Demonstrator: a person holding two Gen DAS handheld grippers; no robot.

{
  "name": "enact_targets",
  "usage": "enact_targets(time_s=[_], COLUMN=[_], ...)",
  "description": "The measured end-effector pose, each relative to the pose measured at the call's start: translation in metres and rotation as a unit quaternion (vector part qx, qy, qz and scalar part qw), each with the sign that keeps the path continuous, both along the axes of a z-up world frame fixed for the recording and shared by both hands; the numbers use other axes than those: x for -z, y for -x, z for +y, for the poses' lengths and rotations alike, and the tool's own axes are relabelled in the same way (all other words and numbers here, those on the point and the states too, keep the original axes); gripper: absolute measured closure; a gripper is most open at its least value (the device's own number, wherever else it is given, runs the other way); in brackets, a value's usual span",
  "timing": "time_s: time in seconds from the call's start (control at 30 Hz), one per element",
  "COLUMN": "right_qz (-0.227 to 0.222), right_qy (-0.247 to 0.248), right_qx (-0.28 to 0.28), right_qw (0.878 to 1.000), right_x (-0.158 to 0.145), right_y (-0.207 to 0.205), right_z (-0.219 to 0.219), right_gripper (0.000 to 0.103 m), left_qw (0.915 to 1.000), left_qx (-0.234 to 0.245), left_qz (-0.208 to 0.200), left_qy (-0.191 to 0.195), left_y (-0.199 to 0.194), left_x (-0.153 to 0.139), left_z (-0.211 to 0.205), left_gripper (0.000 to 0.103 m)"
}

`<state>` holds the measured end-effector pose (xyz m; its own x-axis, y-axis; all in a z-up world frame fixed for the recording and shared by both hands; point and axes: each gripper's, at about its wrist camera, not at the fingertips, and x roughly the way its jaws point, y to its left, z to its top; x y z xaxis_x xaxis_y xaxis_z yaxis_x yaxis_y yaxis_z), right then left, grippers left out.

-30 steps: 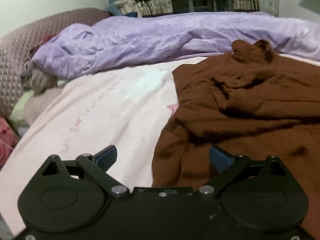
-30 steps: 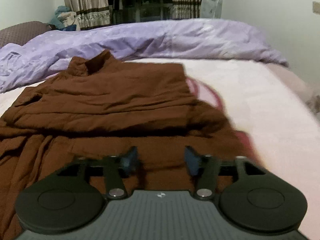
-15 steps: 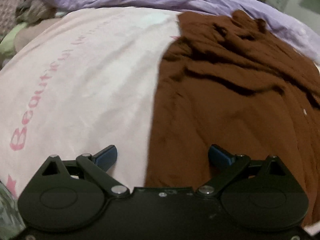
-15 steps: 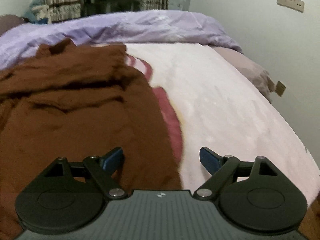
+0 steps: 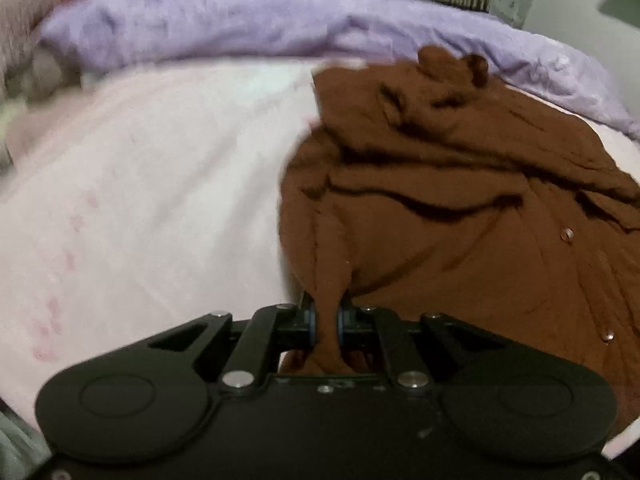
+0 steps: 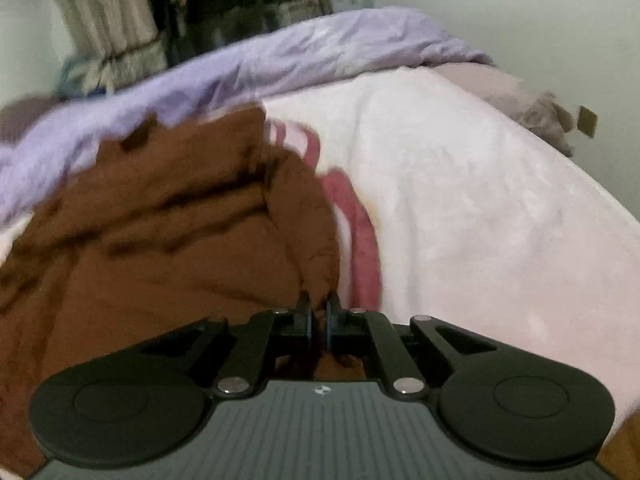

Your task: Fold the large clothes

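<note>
A large brown garment [image 5: 460, 208] with small buttons lies rumpled on a pale pink bed sheet [image 5: 152, 184]. My left gripper [image 5: 325, 326] is shut on the garment's near left edge, and brown cloth bunches between the pads. In the right wrist view the same brown garment [image 6: 168, 232] fills the left half. My right gripper [image 6: 319, 322] is shut on its near right edge. The cloth rises in a pulled ridge toward each gripper.
A lilac duvet [image 5: 280, 28] lies bunched along the far side of the bed, also in the right wrist view [image 6: 280, 60]. A pink-red printed patch [image 6: 356, 232] on the sheet shows beside the garment. Curtains [image 6: 116, 28] and a wall stand behind. The bed's right edge [image 6: 600, 200] curves away.
Both grippers were open half a second ago; both have closed on the garment's near edge and lifted it, so the cloth bunches up toward them.
</note>
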<state>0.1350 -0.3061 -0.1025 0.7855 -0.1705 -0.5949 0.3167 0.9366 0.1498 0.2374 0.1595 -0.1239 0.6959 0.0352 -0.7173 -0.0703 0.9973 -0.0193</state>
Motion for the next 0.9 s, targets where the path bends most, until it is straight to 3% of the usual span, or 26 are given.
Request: enact_targets(time_s=[0.1,0.17,0.3,0.4,0.43,0.53,0.6,0.67,0.83,0.9], right_qz=[-0.018,-0.026,-0.007,0.033,0.040,0.031,0.028,0.029,0.050,0.053], right_qy=[0.036,0.044,0.056,0.049,0.048,0.055,0.060,0.069,0.037,0.028], right_qx=[-0.004,-0.007,0.006,0.016,0.015,0.015,0.014,0.022,-0.003,-0.008], right_qw=[0.999,0.999,0.998,0.998,0.998,0.998,0.998,0.997,0.998,0.998], right_x=[-0.025,-0.038,-0.026,0.004,0.012,0.016,0.012,0.009,0.015,0.016], right_y=[0.013,0.020,0.018,0.005,0.003,0.009,0.011,0.016,0.035,0.042], right_z=[0.023,0.034,0.041,0.033,0.032,0.032,0.031,0.030,0.026,0.026], right_gripper=[0.097,0.096,0.096,0.095,0.094,0.078,0.044,0.031,0.028,0.019], left_qw=[0.9999,0.9996,0.9977,0.9968,0.9968,0.9965,0.9971,0.9975,0.9956,0.9956], left_qx=[0.001,0.011,0.027,0.026,0.018,0.002,-0.005,-0.004,0.002,0.000], left_qz=[-0.016,-0.017,0.033,0.049,0.040,0.045,0.056,0.065,0.087,0.086], left_qy=[0.005,-0.019,-0.052,-0.057,-0.066,-0.071,-0.051,-0.027,0.034,0.039], left_y=[0.004,0.005,-0.005,-0.007,-0.003,0.005,0.013,0.025,0.043,0.048], left_x=[-0.027,-0.036,-0.006,0.023,0.025,0.023,0.022,0.020,0.026,0.028], left_z=[0.015,0.018,0.017,0.018,0.017,0.021,0.030,0.037,0.054,0.055], left_gripper=[0.093,0.092,0.091,0.077,0.065,0.040,0.038,0.038,0.038,0.034])
